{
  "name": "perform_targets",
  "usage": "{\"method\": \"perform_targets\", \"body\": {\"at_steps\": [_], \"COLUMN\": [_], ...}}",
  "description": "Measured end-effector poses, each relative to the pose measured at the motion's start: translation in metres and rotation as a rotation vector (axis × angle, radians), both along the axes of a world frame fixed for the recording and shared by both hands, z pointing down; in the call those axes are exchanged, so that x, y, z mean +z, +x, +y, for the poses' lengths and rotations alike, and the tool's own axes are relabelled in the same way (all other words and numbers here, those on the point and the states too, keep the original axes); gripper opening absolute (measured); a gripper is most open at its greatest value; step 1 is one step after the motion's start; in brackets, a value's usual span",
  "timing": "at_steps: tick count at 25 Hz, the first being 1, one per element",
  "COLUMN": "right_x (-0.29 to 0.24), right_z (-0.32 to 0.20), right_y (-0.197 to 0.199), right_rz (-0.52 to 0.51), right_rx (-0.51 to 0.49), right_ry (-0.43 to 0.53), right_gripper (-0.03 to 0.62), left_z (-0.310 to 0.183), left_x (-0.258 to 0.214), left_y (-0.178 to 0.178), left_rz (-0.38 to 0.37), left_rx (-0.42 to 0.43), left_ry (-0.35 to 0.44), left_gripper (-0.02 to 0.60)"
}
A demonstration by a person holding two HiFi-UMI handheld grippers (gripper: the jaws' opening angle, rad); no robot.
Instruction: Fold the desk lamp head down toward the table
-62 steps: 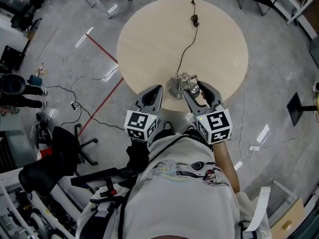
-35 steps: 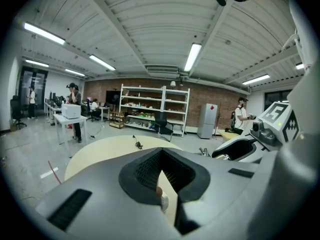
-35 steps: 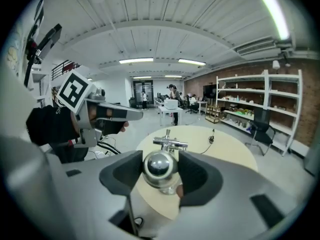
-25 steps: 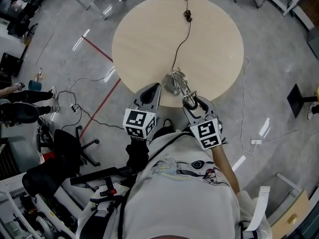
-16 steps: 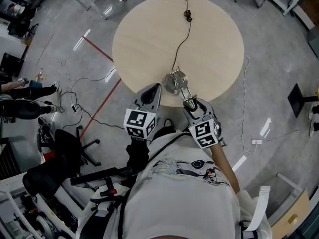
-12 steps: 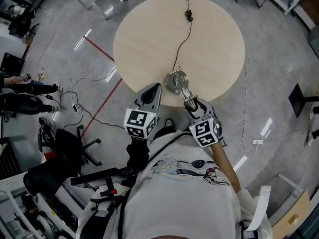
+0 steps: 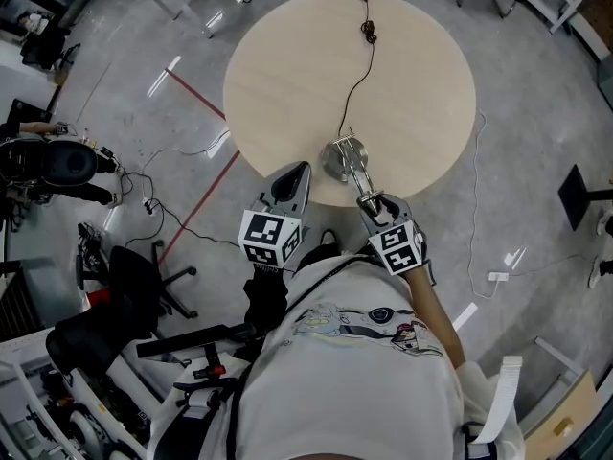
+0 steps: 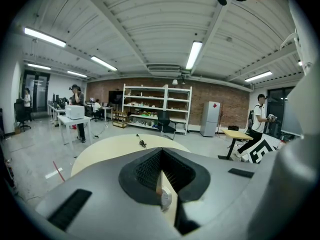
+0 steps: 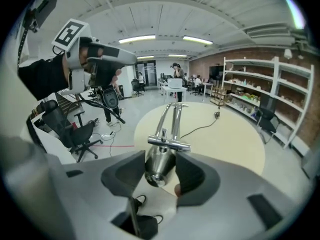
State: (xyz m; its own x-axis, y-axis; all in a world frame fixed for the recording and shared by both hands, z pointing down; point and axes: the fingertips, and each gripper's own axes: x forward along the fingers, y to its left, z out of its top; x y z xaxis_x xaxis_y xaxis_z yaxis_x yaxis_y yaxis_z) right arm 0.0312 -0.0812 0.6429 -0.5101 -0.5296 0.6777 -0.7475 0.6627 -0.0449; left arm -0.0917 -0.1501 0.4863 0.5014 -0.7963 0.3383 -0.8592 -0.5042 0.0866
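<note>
A chrome desk lamp stands with its round base (image 7: 338, 158) near the front edge of the round beige table (image 7: 287, 75). Its twin-rod arm (image 7: 355, 174) slants out over that edge toward me. The right gripper (image 7: 374, 202) holds the bullet-shaped lamp head (image 9: 159, 166) between its pads, and its jaws are closing on it. In the right gripper view the arm (image 9: 170, 119) runs away from the head to the table. The left gripper (image 7: 298, 170) hovers shut beside the base, at the table's edge, touching nothing.
The lamp's black cord (image 7: 359, 75) runs across the table to a coiled plug (image 7: 368, 29) at the far side. An office chair (image 7: 144, 281) and floor cables (image 7: 163, 209) lie left of me. Shelves (image 9: 260, 84) and people stand farther off.
The right gripper has sunk with the lamp head in it, swinging the lamp arm down and out over the table's front edge. The left gripper stayed in place.
</note>
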Motion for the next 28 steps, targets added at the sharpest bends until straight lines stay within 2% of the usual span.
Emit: {"method": "perform_targets", "body": {"at_steps": [28], "right_x": [0.060], "right_z": [-0.018], "right_y": [-0.003], "right_rz": [-0.038], "right_rx": [0.059], "right_ry": [-0.186], "right_gripper": [0.158], "left_z": [-0.008], "left_x": [0.004], "left_y": [-0.027], "left_rz": [0.013], "left_rx": [-0.068], "left_ry": [0.000], "left_gripper": [0.000]}}
